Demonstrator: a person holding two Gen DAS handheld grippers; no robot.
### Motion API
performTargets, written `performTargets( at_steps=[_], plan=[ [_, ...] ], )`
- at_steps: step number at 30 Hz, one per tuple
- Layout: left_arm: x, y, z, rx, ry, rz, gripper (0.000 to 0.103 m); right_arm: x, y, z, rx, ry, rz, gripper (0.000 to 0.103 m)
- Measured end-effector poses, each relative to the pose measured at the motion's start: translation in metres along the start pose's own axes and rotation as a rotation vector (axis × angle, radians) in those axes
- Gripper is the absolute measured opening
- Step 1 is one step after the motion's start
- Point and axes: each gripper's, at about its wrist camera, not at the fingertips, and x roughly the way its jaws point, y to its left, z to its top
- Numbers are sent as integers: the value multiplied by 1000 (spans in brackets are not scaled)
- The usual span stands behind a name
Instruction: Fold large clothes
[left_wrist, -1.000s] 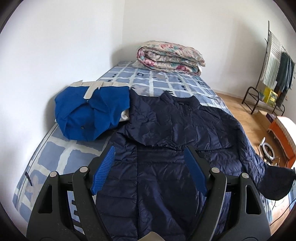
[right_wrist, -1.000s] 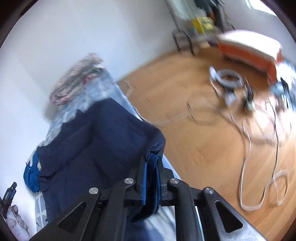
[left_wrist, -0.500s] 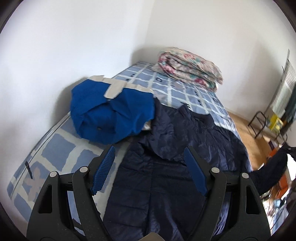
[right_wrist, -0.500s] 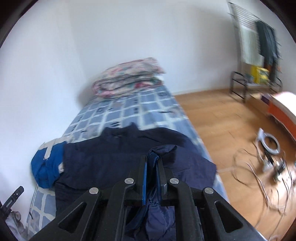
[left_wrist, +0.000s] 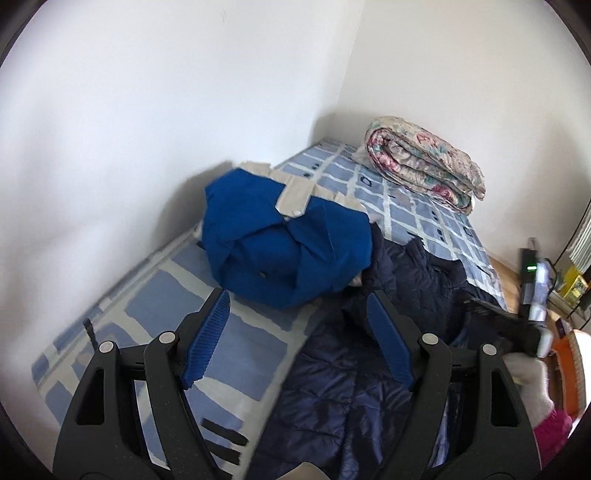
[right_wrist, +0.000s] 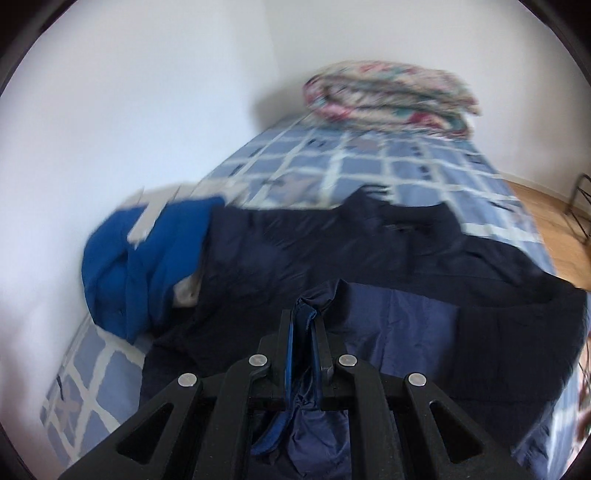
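A dark navy quilted jacket (left_wrist: 347, 384) lies spread on the bed; it also shows in the right wrist view (right_wrist: 332, 251). My right gripper (right_wrist: 304, 325) is shut on the jacket's sleeve cuff and holds it over the jacket's body, the lighter blue lining (right_wrist: 406, 332) showing. The right gripper also shows in the left wrist view (left_wrist: 509, 325) at the right edge, above the jacket. My left gripper (left_wrist: 295, 339) is open and empty, above the jacket's left edge and the bed sheet.
A bright blue garment (left_wrist: 284, 251) lies bunched by the wall, left of the jacket. A rolled floral quilt (left_wrist: 421, 166) lies at the bed's far end. The blue checked bed sheet (left_wrist: 236, 354) meets the white wall at left. Wooden floor (right_wrist: 554, 206) lies to the right.
My right gripper has carried the sleeve from over the floor side across onto the jacket's body. My left gripper has swung left, toward the wall and the blue garment.
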Motion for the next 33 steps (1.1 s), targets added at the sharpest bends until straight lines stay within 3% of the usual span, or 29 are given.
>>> performTargets(
  at_steps=[7,13,15,17,19,24,33],
  plan=[
    [4,6,7,-14,-3,10,79,65,18,3,-66,50,14,6],
    [1,3,9,-22,-21,18,79,86,5,33,-7,0,42,6],
    [2,-1,8,-14,-22,18,79,92,7,40,1,-12,86,6],
    [4,-5,8,1,-20,24,79,102,12,42,-10,8,143,13],
    [7,-9,6,20,-12,27,79,105,13,42,-28,35,139,35],
    [10,-11,6,38,2,17,79,64,-20,33,43,-8,175,38],
    [5,1,-1,51,70,-59,79,-88,-90,-20,91,-84,103,41]
  ],
)
